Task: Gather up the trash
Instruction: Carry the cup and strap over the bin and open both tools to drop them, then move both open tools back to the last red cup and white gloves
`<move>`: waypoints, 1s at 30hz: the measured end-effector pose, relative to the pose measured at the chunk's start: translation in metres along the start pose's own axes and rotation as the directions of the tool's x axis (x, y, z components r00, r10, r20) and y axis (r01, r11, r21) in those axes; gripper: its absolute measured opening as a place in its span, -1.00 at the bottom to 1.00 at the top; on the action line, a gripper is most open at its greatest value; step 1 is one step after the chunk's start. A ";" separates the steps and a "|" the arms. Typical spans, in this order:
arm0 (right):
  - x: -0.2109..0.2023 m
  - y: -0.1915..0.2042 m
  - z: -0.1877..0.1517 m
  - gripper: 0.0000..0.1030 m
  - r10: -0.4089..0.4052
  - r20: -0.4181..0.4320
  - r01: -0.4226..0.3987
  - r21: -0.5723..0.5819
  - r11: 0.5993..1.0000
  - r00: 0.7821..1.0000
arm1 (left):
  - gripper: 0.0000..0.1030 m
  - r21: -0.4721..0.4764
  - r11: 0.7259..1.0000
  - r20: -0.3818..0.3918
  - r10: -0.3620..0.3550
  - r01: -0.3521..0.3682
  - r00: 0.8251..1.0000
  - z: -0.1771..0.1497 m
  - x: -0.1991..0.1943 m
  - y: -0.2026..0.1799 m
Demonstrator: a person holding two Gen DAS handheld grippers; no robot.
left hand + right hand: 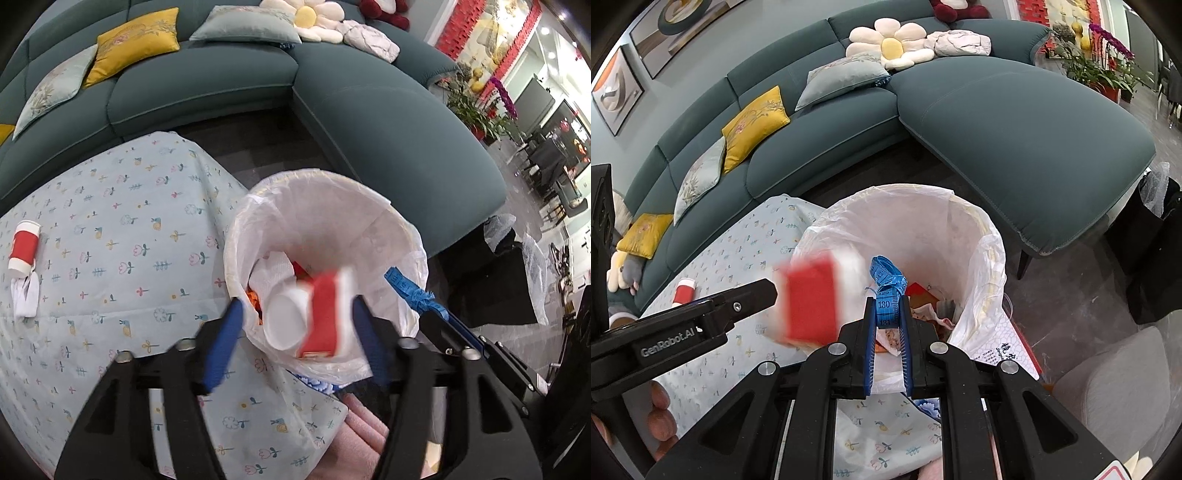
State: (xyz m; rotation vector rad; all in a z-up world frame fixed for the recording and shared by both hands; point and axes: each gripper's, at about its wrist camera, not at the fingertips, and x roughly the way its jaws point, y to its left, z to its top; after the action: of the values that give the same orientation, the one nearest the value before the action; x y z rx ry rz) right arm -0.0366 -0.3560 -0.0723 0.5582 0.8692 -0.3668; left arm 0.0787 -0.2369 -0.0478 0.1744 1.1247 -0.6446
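A bin with a white liner point(332, 177) point(964, 210) stands beside the table and holds paper, a white cup and wrappers. Over its mouth my left gripper point(297, 302) is open. A red-and-white paper cup point(325, 321) point(809, 302) is blurred between the blue fingers point(221, 343), with a gap on its left side. My right gripper point(887, 301) is shut on a folded blue measuring tape point(886, 273) point(402, 286) above the bin's near rim. A second red-and-white cup point(24, 249) point(683, 290) and a crumpled white tissue point(26, 299) lie on the table at the far left.
The table wears a pale floral cloth point(110, 221) point(738, 251). A teal corner sofa point(388, 129) point(1015, 122) with cushions curves behind the table and bin. Dark bags point(506, 240) point(1160, 229) sit on the floor to the right. A person's fingers point(661, 406) show at lower left.
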 end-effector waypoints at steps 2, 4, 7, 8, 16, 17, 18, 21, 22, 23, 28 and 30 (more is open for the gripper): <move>0.000 0.000 0.000 -0.78 0.000 0.001 0.000 -0.001 1.000 1.000 | 0.19 0.004 1.000 0.000 0.002 -0.002 1.000 0.001 0.000 -0.001; 0.001 0.000 0.001 -0.78 0.001 0.001 -0.001 -0.001 1.000 1.000 | 0.19 0.004 1.000 0.001 0.007 -0.007 1.000 0.001 0.000 0.000; 0.001 0.002 0.004 -0.78 0.001 0.001 -0.001 -0.006 1.000 1.000 | 0.19 0.001 1.000 0.000 0.010 -0.010 1.000 0.002 0.000 0.001; 0.002 0.003 0.004 -0.78 0.001 0.001 -0.001 -0.007 1.000 1.000 | 0.19 0.000 1.000 0.001 0.012 -0.012 1.000 0.001 0.000 0.001; 0.007 0.010 0.009 -0.77 0.000 -0.005 0.000 -0.019 1.000 1.000 | 0.19 -0.007 1.000 0.005 0.018 -0.018 1.000 0.002 -0.002 0.008; 0.008 0.011 0.010 -0.77 -0.002 -0.005 0.002 -0.023 1.000 1.000 | 0.19 -0.007 1.000 0.007 0.023 -0.023 1.000 0.002 -0.003 0.010; 0.008 0.012 0.010 -0.74 -0.003 -0.005 0.003 -0.025 1.000 1.000 | 0.19 -0.007 1.000 0.007 0.024 -0.024 1.000 0.002 -0.003 0.011; 0.008 0.017 0.013 -0.57 -0.014 0.002 0.014 -0.024 1.000 1.000 | 0.25 -0.015 0.999 0.007 0.031 -0.031 0.999 0.003 -0.004 0.017; 0.009 0.018 0.014 -0.51 -0.016 0.003 0.016 -0.023 1.000 1.000 | 0.27 -0.021 0.999 0.007 0.035 -0.035 0.999 0.003 -0.004 0.020; 0.009 0.020 0.015 -0.49 -0.018 0.005 0.018 -0.024 1.000 1.000 | 0.27 -0.029 0.999 0.008 0.036 -0.036 0.999 0.004 -0.005 0.023; 0.011 0.029 0.017 -0.45 -0.017 0.003 0.017 -0.040 0.999 1.000 | 0.27 -0.051 0.998 0.007 0.046 -0.046 0.999 0.004 -0.007 0.037; 0.011 0.035 0.017 -0.42 -0.014 0.003 0.014 -0.048 0.999 1.000 | 0.27 -0.062 0.997 0.010 0.048 -0.047 0.999 0.004 -0.008 0.043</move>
State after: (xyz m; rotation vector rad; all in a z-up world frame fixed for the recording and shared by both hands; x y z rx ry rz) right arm -0.0019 -0.3392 -0.0613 0.5072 0.8781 -0.3585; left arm 0.1034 -0.2004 -0.0468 0.1439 1.1253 -0.5676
